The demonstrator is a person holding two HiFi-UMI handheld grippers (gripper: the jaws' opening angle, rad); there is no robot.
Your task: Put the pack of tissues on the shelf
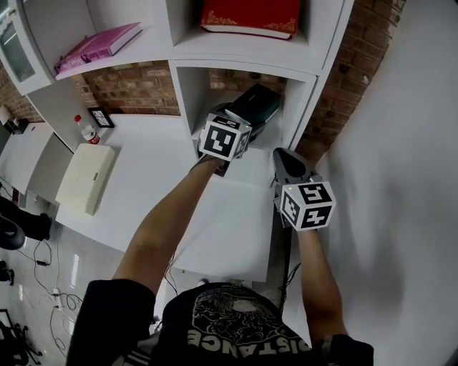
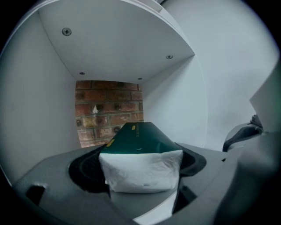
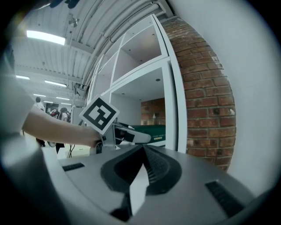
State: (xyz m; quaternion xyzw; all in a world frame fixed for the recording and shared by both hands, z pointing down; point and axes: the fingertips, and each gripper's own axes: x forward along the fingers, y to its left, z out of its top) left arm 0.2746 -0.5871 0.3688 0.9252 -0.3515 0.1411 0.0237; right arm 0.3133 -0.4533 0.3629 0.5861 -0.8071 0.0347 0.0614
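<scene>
The pack of tissues (image 1: 255,102) has a dark green wrapper and a white end (image 2: 141,170). My left gripper (image 1: 230,123) is shut on it and holds it inside the lower open compartment of the white shelf (image 1: 304,80), just above the compartment's floor. In the left gripper view the pack sits between the jaws, pointing at the brick back wall (image 2: 109,110). My right gripper (image 1: 284,157) hangs just outside the compartment, to the right of the left one, shut and holding nothing. From the right gripper (image 3: 142,160) view, the left gripper's marker cube (image 3: 99,114) and the green pack (image 3: 153,130) show ahead.
A red book (image 1: 250,16) lies in the compartment above and a pink book (image 1: 96,46) on the shelf to the left. On the white desk lie a cream box (image 1: 86,177), a small bottle (image 1: 87,132) and a small frame (image 1: 101,116). A brick pillar (image 1: 351,71) stands right of the shelf.
</scene>
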